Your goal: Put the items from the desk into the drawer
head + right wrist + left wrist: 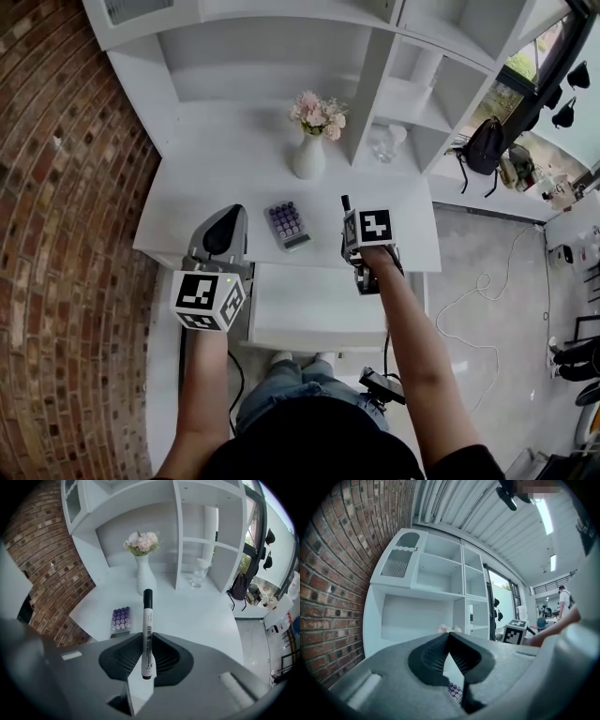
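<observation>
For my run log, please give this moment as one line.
right gripper: shut on marker | left gripper: shut, empty | calculator: on desk

The vase (308, 157) stands on the desk (206, 202) behind the calculator (287, 225), glass (382, 145) farther right

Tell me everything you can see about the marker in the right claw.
The marker is a slim white barrel, plastic by its look, with dark print, a black cap and a black tail end. The right claw clamps its lower half, cap pointing out past the tips, above the desk. Nothing else touches it.
</observation>
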Demonstrator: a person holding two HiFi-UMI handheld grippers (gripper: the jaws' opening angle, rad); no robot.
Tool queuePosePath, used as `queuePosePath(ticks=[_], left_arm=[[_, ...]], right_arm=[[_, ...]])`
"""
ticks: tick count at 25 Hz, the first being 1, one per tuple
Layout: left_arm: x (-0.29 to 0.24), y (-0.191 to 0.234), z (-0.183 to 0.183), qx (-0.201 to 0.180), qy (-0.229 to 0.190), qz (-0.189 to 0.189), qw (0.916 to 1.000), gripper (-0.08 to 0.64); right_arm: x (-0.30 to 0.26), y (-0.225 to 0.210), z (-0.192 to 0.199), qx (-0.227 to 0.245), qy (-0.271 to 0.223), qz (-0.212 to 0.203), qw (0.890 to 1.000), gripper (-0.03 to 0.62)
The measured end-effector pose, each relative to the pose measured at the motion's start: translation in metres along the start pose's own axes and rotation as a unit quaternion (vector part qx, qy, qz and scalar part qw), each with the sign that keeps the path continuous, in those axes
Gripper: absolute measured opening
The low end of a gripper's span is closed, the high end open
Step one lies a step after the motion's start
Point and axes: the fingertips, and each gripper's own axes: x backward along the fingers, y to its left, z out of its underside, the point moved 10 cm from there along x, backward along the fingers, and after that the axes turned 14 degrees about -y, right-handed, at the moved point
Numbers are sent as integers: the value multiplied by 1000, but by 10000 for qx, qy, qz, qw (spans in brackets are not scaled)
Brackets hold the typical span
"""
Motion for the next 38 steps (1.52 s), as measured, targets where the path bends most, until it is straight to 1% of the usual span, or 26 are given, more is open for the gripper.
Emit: queuePosePath(ticks=[4,8,12,16,21,23,26,27,28,29,31,38], left_arm=[[0,-5,-6,-30,-108,3,9999,-2],[-1,-8,-11,-50,-216,13,9998,-2],[-3,-12,-16,-57,-314,15,9995,-2],[-4,-17,-21,-84,-394,37,9992,-2],[-6,-22,-24,-120,-457,108,9988,-2],[-6,-23,-24,-138,-485,140,9986,-2],[-7,-25,-25,-139,-505,159,9985,-2],[-7,-26,-24,-134,-503,161,9985,-2],[-7,-27,-24,-129,-499,167,9985,-2],[-7,-28,-23,-125,-493,173,9986,-2],[-7,-28,-20,-111,-470,179,9987,-2],[-4,-30,-7,-45,-291,195,9994,-2]], right_arm=[[33,3,0,-51,-283,-45,9996,81],[66,8,-3,30,-942,-119,9955,81],[98,8,-2,65,-1745,-94,9846,81],[126,4,1,-175,-2499,-93,9681,81],[150,1,10,-133,-3301,-93,9438,80],[158,1,14,-86,-3647,-192,9309,81],[169,2,23,236,-4207,-446,9058,80],[172,2,27,320,-4324,-509,8997,81],[174,3,30,361,-4397,-545,8958,80],[175,3,34,369,-4432,-557,8939,80],[174,2,41,344,-4391,-532,8962,80],[156,-4,71,336,-3723,-386,9267,81]])
